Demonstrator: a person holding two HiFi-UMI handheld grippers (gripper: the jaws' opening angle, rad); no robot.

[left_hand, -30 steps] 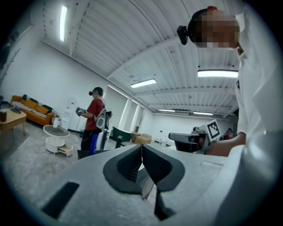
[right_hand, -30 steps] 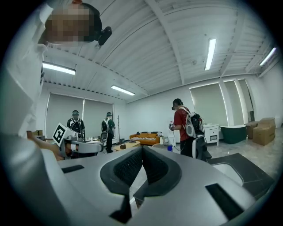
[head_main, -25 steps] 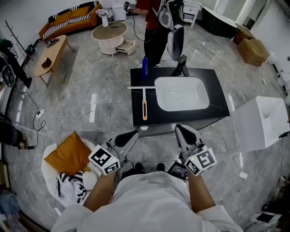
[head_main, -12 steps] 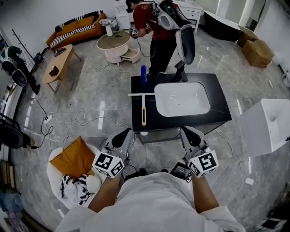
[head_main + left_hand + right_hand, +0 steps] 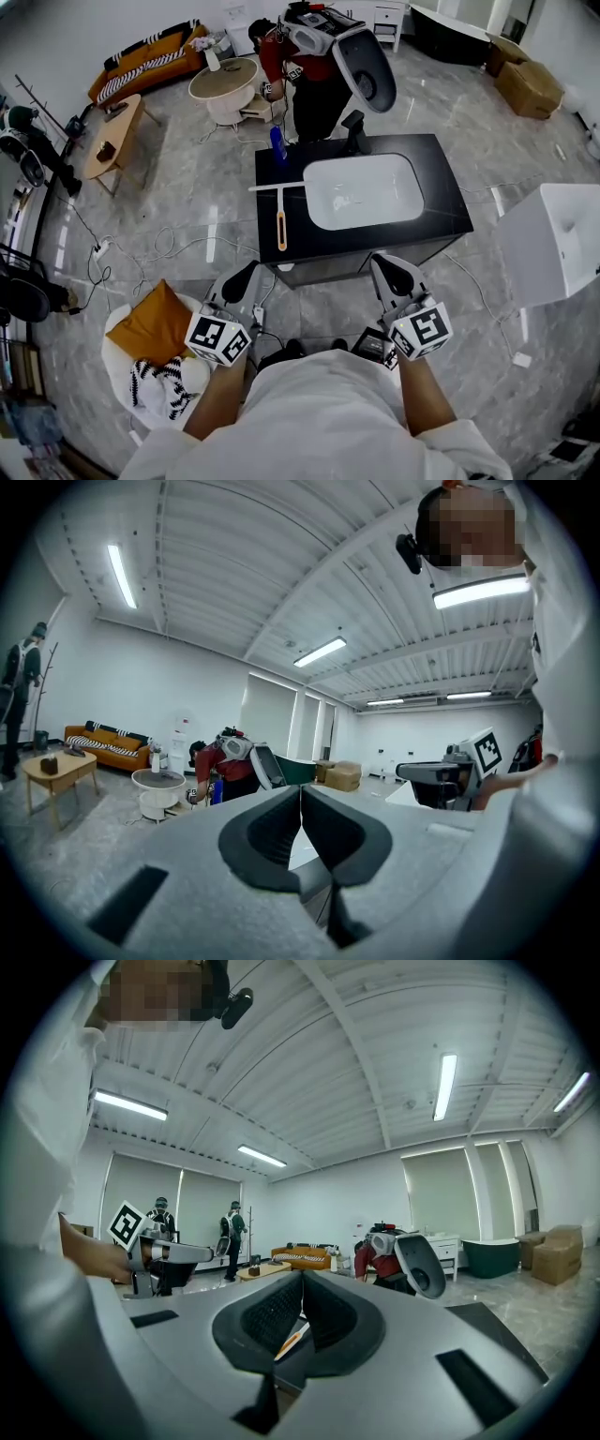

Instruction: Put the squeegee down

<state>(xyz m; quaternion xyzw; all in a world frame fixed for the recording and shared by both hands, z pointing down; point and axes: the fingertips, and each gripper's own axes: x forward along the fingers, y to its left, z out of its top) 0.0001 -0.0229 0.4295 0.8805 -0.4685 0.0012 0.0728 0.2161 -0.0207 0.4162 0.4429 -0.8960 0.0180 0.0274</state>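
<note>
The squeegee, with a white blade and an orange handle, lies flat on the black counter, left of the white sink basin. Neither gripper touches it. My left gripper is held near my body, in front of the counter's near edge, jaws shut with nothing in them. My right gripper is level with it on the right, also shut and empty. In the left gripper view the left gripper has its jaws pressed together. A strip of the squeegee's orange handle shows below the closed right gripper.
A blue bottle and a black faucet stand at the counter's far edge. A person in red bends just behind it. A white box stands at the right, an orange cushion at the left. Cables lie on the floor.
The squeegee has stayed flat on the counter. Both grippers stay shut near my body. The head view has shifted slightly, and the person behind the counter has leaned further over it.
</note>
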